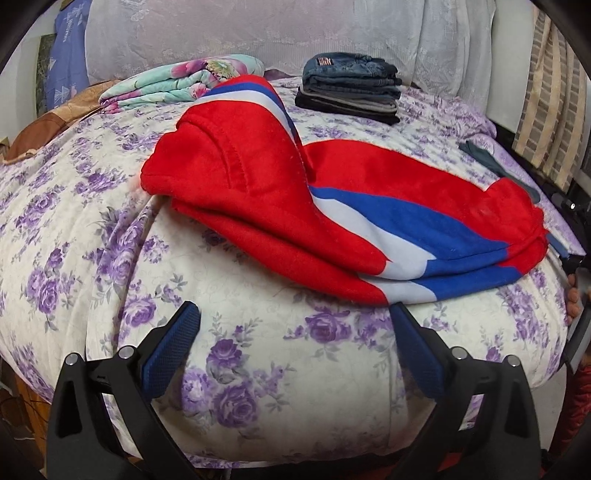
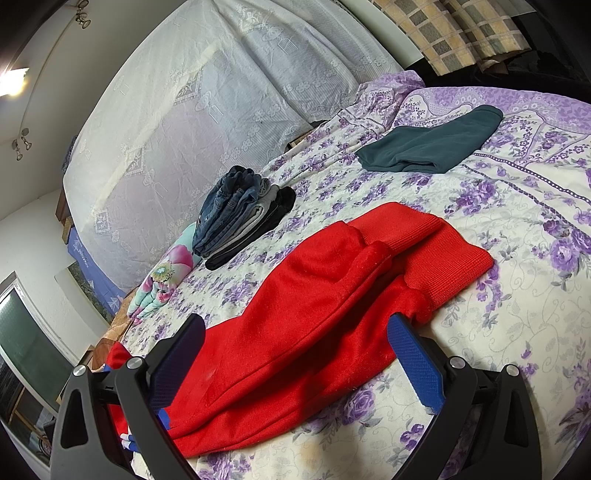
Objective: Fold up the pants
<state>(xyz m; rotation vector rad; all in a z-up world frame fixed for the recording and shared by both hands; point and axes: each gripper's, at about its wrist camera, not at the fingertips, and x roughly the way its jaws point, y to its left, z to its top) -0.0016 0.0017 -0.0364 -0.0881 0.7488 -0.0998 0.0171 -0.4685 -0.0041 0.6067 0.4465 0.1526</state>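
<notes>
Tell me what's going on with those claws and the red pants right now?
Left gripper open, off the cloth. Right gripper open, straddling the legs. Red pants lie rumpled on bed, half folded. Nothing in the way.

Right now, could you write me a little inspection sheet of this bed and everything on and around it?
Surface: bed under a purple-flowered cover, rumpled.
Job's things: red pants with blue and white stripes, lying partly folded, waist end bunched up; ribbed cuffs side by side.
Clutter: stack of folded jeans and dark trousers; flowered quilt, folded; teal garment lying loose.
Grippers: left gripper open over bare cover, just short of the pants; right gripper open, fingers either side of the pant legs, whether touching cannot be told.
Cables: nothing seen.
Surroundings: lace-draped headboard, checked curtain, ceiling light.
</notes>
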